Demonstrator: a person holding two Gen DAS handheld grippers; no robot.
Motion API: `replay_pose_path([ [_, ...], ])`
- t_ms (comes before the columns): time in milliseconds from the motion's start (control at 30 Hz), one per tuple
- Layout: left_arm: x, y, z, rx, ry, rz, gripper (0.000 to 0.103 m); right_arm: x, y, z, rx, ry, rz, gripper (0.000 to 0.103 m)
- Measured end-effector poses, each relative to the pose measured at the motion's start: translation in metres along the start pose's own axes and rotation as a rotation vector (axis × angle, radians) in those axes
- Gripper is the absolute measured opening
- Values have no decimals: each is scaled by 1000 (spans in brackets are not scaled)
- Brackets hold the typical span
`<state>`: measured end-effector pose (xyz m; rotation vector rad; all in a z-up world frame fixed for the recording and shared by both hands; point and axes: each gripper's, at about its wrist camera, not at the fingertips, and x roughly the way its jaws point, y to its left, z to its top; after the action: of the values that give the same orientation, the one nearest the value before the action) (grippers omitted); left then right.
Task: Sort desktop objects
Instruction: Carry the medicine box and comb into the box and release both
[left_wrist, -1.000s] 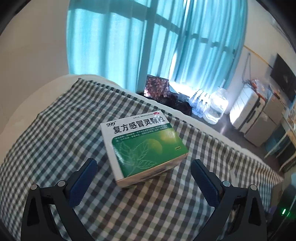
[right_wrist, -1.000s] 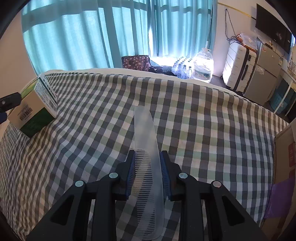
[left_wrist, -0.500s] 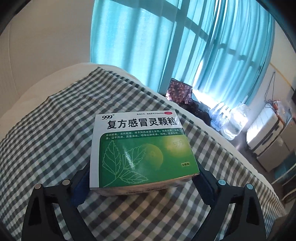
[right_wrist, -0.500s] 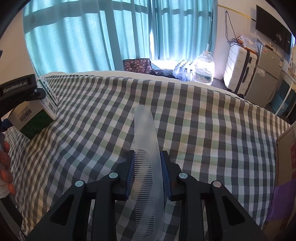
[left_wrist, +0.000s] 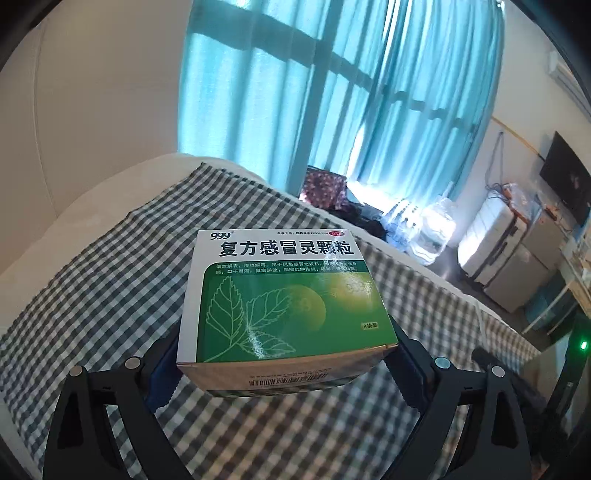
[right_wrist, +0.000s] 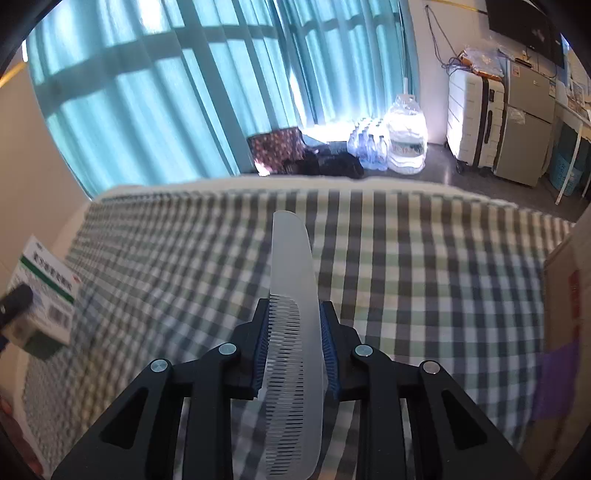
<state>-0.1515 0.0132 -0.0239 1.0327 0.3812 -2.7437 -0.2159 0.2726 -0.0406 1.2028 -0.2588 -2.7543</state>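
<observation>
Clearly the bigger risk sits with the left gripper (left_wrist: 288, 365): its jaws stand nearly as wide as they go, pressed on the two side walls of the medicine box (left_wrist: 284, 302), which juts forward from between the pads and seems lifted clear of the checked cloth (left_wrist: 110, 295) below. Only the near end of the box is clamped, so most of its bulk hangs out ahead of the pads; I judge that a quick swing or a tilt could make it pivot downward or slip free, and thin card walls may buckle if squeezed harder. The right gripper (right_wrist: 295, 347) is narrow, its blue pads closed on a clear plastic comb (right_wrist: 291, 314) held on edge, the smooth handle pointing forward past the fingertips and the toothed part running back between the jaws. Smooth plastic could slide or twist in that grip, I think, since the comb is long and thin. To the right of this gripper stands a cardboard box (right_wrist: 565, 295), probably the sorting bin; clipping its wall with the comb's tip could knock the comb askew.
</observation>
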Motion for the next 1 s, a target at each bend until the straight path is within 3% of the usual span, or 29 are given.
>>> replay_pose_path([
  [167,-49,-39,7,63,-33,-111,96,-84,5,20,7,-110,18,26],
  [233,-69,-61,7,90,-42,-176,96,-121,2,31,-5,-153,-16,26],
  [400,-115,-139,1,208,-45,-396,97,-213,-34,52,21,-244,-154,26],
  [467,-128,-177,-7,257,-24,-505,97,-238,-61,53,59,-236,-228,26],
  [567,-131,-233,-21,321,33,-627,97,-260,-103,47,114,-197,-414,26],
  [667,-132,-284,-43,420,58,-649,97,-270,-156,39,233,-169,-451,26],
  [767,-123,-315,-59,456,86,-680,97,-264,-197,33,320,-137,-478,27],
  [833,-120,-327,-64,472,44,-668,101,-259,-216,29,359,-120,-500,27],
  [900,-118,-338,-69,512,45,-675,103,-255,-229,27,394,-116,-502,38],
  [933,-119,-343,-73,529,45,-666,103,-255,-233,28,402,-119,-511,61],
  [967,-123,-347,-74,548,21,-655,103,-255,-235,28,405,-133,-530,79],
  [1000,-123,-350,-75,559,-1,-643,103,-255,-235,30,401,-157,-552,81],
])
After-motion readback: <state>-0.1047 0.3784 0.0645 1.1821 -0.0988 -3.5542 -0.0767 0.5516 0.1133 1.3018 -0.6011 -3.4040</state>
